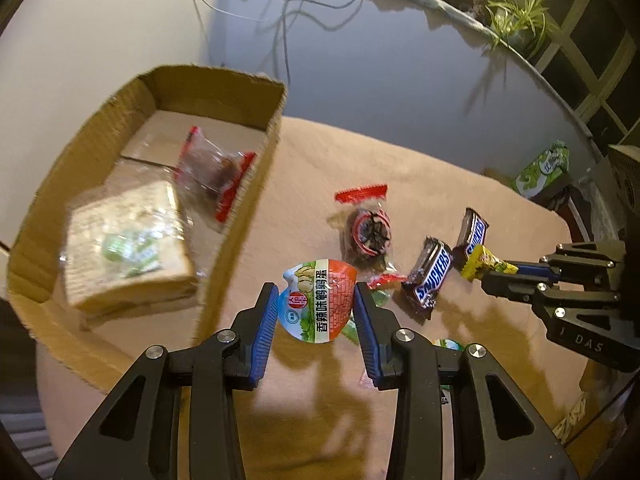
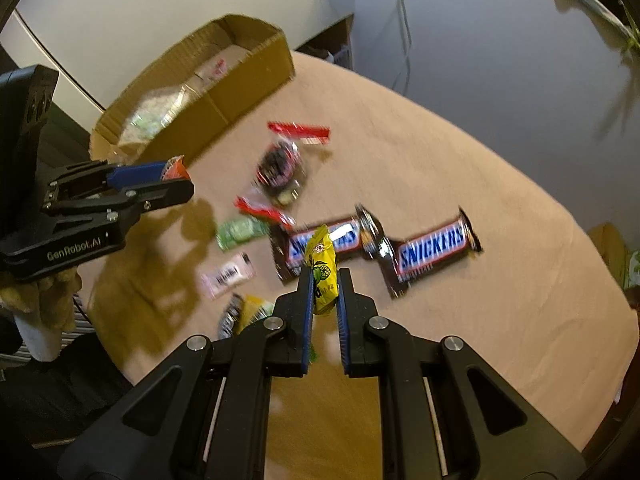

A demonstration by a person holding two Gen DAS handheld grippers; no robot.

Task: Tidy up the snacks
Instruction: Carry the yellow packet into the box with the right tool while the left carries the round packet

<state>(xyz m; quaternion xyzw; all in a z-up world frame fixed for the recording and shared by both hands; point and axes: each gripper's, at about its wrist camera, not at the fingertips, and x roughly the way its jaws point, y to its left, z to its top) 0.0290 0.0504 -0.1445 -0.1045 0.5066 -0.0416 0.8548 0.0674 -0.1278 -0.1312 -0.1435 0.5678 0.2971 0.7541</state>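
My left gripper (image 1: pixel 316 300) is shut on a small sealed cup snack with an orange and green printed lid (image 1: pixel 318 304), held above the round table just right of the cardboard box (image 1: pixel 224 232). In the box lie a wrapped slice of bread (image 1: pixel 124 244) and a clear packet with red ends (image 1: pixel 212 176). My right gripper (image 2: pixel 325 280) is shut on a yellow candy packet (image 2: pixel 322 268), lifted over two Snickers bars (image 2: pixel 432 248). From the left wrist view the right gripper (image 1: pixel 486 274) shows at the right with the yellow packet (image 1: pixel 480 264). The left gripper (image 2: pixel 176 184) appears at the left in the right wrist view.
On the tan table (image 2: pixel 480 184) lie a clear packet with red ends (image 1: pixel 366 232), a green wrapper (image 2: pixel 240 232), a pink-white sweet (image 2: pixel 228 274) and more wrappers near the front edge. A green box (image 1: pixel 544 168) and a plant (image 1: pixel 516 12) stand beyond the table.
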